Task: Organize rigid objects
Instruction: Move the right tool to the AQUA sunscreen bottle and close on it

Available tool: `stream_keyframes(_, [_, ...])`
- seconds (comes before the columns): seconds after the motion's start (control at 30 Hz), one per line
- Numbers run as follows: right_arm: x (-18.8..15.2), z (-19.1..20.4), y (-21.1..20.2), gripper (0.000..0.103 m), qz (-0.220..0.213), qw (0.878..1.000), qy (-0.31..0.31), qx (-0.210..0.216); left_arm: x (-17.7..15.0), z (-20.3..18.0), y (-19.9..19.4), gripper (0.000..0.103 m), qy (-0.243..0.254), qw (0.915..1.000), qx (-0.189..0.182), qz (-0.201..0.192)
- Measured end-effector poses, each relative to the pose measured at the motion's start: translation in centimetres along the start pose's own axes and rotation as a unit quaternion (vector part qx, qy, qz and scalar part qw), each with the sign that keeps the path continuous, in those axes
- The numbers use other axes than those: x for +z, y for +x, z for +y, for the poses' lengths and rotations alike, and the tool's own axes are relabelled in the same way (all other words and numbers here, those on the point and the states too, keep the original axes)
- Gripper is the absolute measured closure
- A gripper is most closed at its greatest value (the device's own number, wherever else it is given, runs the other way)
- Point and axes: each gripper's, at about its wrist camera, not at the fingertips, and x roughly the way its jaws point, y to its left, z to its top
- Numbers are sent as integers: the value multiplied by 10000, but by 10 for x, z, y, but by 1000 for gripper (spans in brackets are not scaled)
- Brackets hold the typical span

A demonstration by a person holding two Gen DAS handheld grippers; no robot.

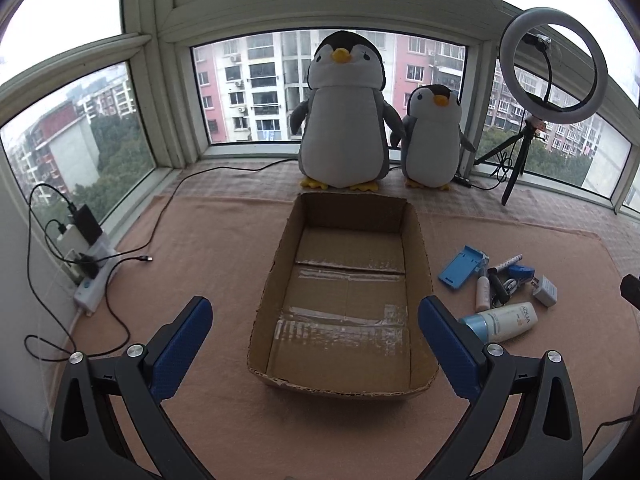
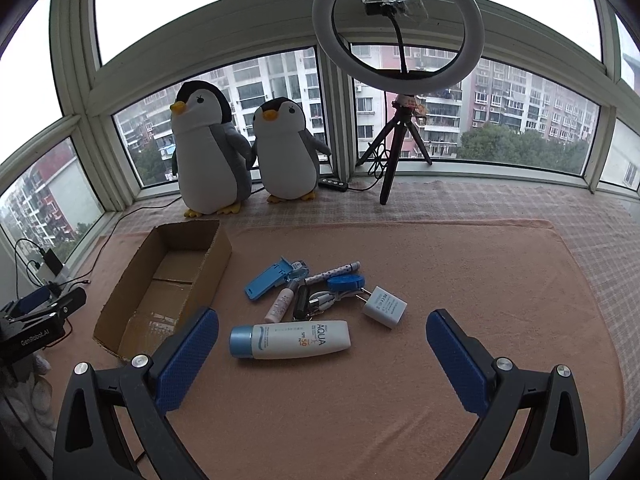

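An empty cardboard box sits on the pink cloth. Right of it lies a small pile: a white sunscreen bottle with a blue cap, a white charger plug, a blue phone stand, a small pink tube, a spotted pen and a blue round item. My left gripper is open, straddling the box's near end. My right gripper is open just in front of the sunscreen bottle.
Two plush penguins stand at the window behind the box. A ring light on a tripod stands at the back right. A power strip with chargers and cables lies along the left wall.
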Motion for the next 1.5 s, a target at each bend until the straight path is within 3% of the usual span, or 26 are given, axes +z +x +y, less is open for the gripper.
stream_keyframes(0.33, [-8, -1, 33, 0, 357, 9974, -308, 539, -21, 22, 58, 1, -199, 9978, 265, 574])
stream_keyframes(0.7, [-19, 34, 78, 0, 831, 9812, -1670, 501, -31, 31, 97, 3, -243, 9947, 452, 892])
stream_keyframes(0.93, [-20, 50, 114, 1, 1181, 9636, -2279, 745, -36, 34, 111, 13, -267, 9927, 428, 1097])
stream_keyframes(1.07, [-17, 50, 133, 12, 1459, 9541, -2403, 1032, -39, 35, 118, 24, -250, 9916, 419, 1196])
stream_keyframes(1.2, [-12, 48, 149, 17, 1718, 9458, -2408, 1342, -42, 35, 122, 30, -273, 9908, 399, 1265])
stream_keyframes(1.3, [-7, 48, 160, 19, 1945, 9385, -2367, 1595, -45, 34, 126, 41, -273, 9898, 362, 1350])
stream_keyframes(1.5, [-8, 46, 182, 25, 2422, 9223, -2258, 1993, -47, 33, 128, 42, -275, 9899, 329, 1353])
